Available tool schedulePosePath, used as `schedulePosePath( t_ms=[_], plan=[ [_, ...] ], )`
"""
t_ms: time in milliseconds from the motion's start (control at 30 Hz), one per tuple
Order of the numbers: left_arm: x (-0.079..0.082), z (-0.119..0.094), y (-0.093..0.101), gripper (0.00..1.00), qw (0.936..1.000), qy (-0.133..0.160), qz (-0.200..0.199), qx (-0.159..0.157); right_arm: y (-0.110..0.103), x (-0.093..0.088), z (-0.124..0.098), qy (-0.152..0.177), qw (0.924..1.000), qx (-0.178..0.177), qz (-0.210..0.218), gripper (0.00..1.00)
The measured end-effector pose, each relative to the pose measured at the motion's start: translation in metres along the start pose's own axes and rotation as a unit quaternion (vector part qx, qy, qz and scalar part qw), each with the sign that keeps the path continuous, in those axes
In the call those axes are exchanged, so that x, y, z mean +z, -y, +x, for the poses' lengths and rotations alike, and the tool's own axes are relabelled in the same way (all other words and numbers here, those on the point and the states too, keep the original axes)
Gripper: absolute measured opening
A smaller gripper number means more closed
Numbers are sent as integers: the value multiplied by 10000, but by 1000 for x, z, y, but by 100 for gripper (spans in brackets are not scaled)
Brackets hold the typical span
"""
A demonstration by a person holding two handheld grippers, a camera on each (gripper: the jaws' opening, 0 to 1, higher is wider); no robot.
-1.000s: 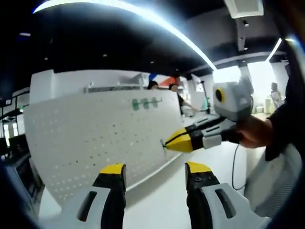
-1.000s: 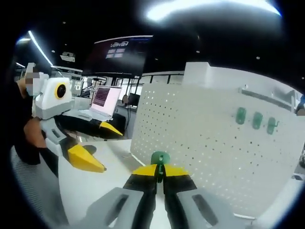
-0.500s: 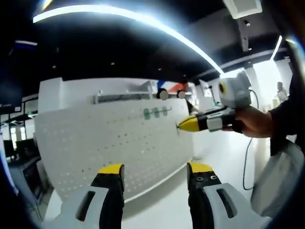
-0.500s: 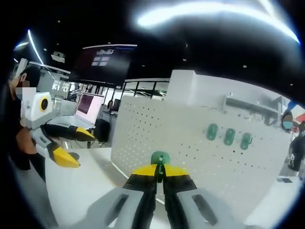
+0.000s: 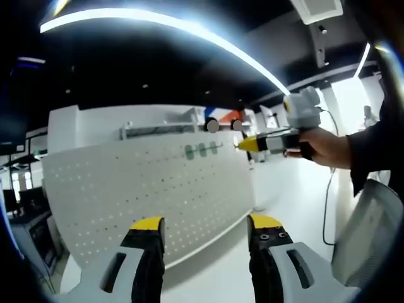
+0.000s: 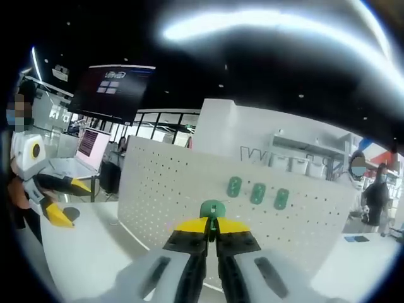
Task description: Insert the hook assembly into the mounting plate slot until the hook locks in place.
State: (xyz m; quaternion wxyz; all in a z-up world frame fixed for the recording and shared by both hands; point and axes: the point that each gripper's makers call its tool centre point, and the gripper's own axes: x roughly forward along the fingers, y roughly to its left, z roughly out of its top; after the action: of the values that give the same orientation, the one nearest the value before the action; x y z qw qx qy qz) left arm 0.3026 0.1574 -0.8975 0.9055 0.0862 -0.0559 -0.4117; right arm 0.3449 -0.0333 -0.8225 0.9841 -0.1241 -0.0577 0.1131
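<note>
A white perforated metal mounting plate [image 6: 189,202] stands upright on a white counter [image 6: 82,252] in a dim office under a bright strip light [image 5: 189,28]. Three green hooks [image 6: 257,193] hang on it. The right tool [image 6: 212,227] pinches a green hook assembly [image 6: 213,210] before the plate; the left tool [image 5: 205,227], jaws spread, holds nothing.
</note>
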Motion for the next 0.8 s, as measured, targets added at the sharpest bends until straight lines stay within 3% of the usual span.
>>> schedulePosePath(
  t_ms=[200,500,800],
  plan=[
    [1,1,2,53,10000,16,13,-41,30,14,-1,118,9993,-360,-73,2],
    [2,-1,-4,54,10000,34,-6,54,80,20,5,139,9956,-910,-189,2],
    [-6,1,-3,53,9999,-108,50,41,122,11,25,148,9911,-1323,-1,2]
  ],
)
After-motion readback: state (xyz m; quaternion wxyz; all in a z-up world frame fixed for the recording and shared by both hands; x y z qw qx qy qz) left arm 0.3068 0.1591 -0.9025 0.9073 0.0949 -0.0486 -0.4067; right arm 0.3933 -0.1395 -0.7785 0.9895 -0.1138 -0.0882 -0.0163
